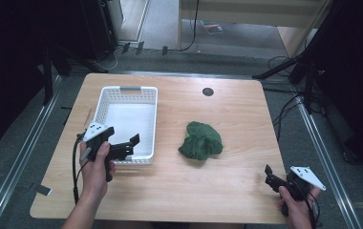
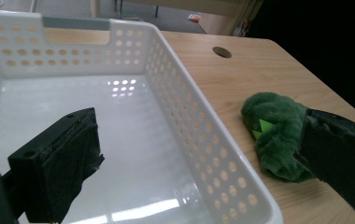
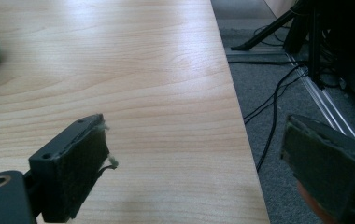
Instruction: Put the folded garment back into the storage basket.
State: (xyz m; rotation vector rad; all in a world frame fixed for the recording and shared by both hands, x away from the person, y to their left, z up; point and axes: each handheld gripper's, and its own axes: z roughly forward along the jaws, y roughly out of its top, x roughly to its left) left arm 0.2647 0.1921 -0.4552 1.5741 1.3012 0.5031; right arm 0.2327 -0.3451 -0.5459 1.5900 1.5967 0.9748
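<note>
- The left gripper (image 1: 131, 144) is held in the person's left hand (image 1: 96, 164) over the front right corner of the white basket (image 1: 104, 98), with the forearm coming up from the bottom edge of the high view and the wrist bent so the tool points to the right.
- Its jaws are spread wide and hold nothing; in the left gripper view one jaw hangs over the inside of the basket (image 2: 199, 135) and the other sits outside the wall, in front of the green cloth (image 2: 278, 133).
- The green cloth (image 1: 200, 140) lies crumpled on the wooden table (image 1: 237, 114), to the right of the basket and apart from it, near the table's middle.
- The right gripper (image 1: 271, 177) is held low at the front right corner of the table by the right hand (image 1: 296, 200), pointing left toward the cloth and well apart from it.
- Its jaws are spread too, empty, one over the wood and one past the table's right edge above the grey floor (image 3: 278, 93).
</note>
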